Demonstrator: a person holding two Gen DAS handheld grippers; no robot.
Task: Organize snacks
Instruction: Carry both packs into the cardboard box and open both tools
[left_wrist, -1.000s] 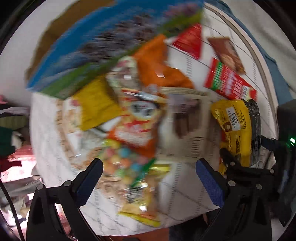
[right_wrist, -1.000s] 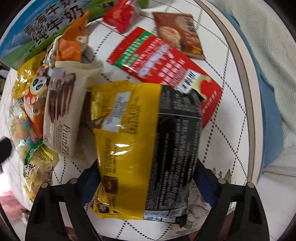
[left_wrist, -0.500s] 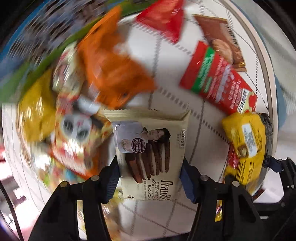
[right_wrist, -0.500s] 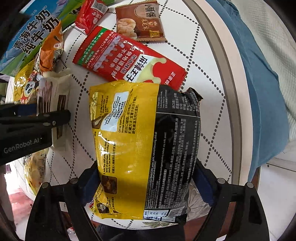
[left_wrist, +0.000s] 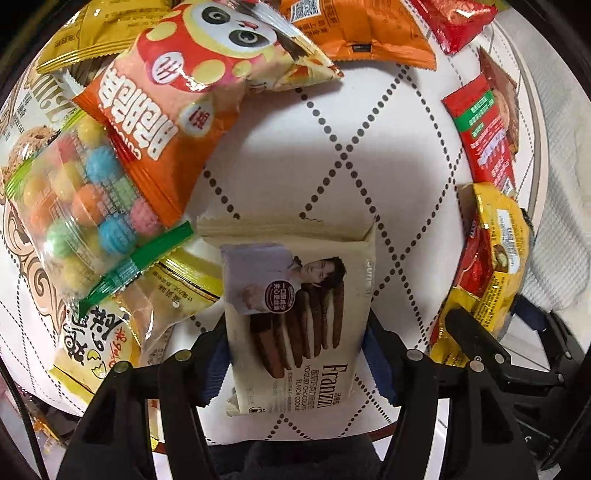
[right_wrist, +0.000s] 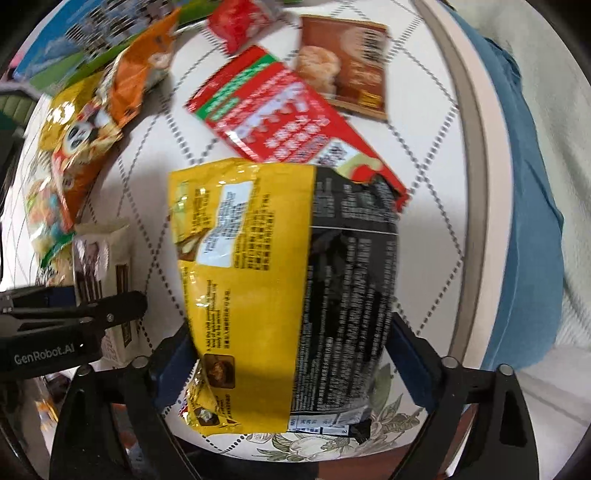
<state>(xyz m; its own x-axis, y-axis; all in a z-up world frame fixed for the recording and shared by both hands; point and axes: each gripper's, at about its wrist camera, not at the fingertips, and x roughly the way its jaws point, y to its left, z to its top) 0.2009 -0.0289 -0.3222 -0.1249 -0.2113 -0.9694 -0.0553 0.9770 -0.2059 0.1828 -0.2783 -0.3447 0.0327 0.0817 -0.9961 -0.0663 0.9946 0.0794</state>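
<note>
The round white surface (right_wrist: 424, 122) carries a dotted diamond pattern and a pale rim. Beyond that rim lies blue cloth (right_wrist: 532, 206), then cream textured fabric (right_wrist: 576, 332).

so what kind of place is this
Probably a home dining or living room: a round table under a white dotted-diamond tablecloth, strewn with snack packets, and what looks like a blue cushion beside it.

Glossy foil yellow bag (right_wrist: 280, 288) — matt, perhaps paper, cookie pack (left_wrist: 295, 314).

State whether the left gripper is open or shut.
Shut: the left gripper has both fingers pressing the sides of the Franzzi cookie pack.
</note>
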